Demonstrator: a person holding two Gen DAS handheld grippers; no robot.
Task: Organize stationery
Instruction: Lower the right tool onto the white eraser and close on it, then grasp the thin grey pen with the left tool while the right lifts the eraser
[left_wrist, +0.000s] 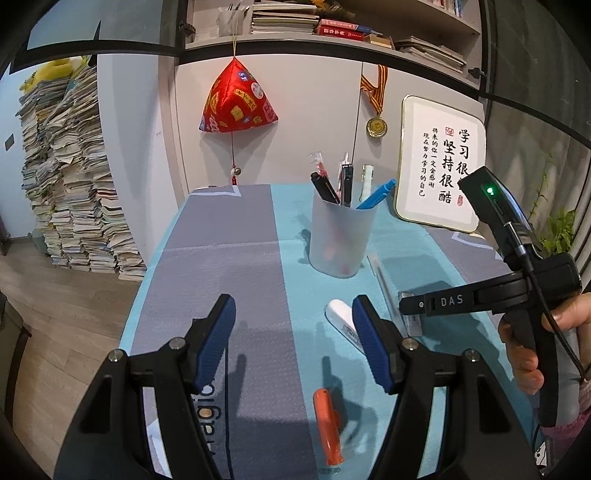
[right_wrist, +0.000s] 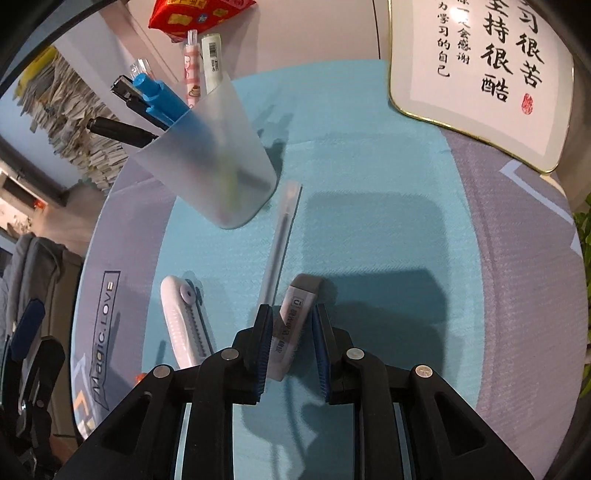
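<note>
Right gripper (right_wrist: 290, 334): jaws partly closed around the lead refill case (right_wrist: 293, 325); pad contact cannot be confirmed, and the case's near end is hidden between the pads. A clear pen (right_wrist: 279, 243) lies ahead of the left pad. Left gripper (left_wrist: 293, 332): jaws wide open, holding nothing. Its right pad cuts off the white utility knife (left_wrist: 341, 317). The pen cup (left_wrist: 341, 236) stands ahead; the orange item (left_wrist: 327, 428) lies between the jaws.
</note>
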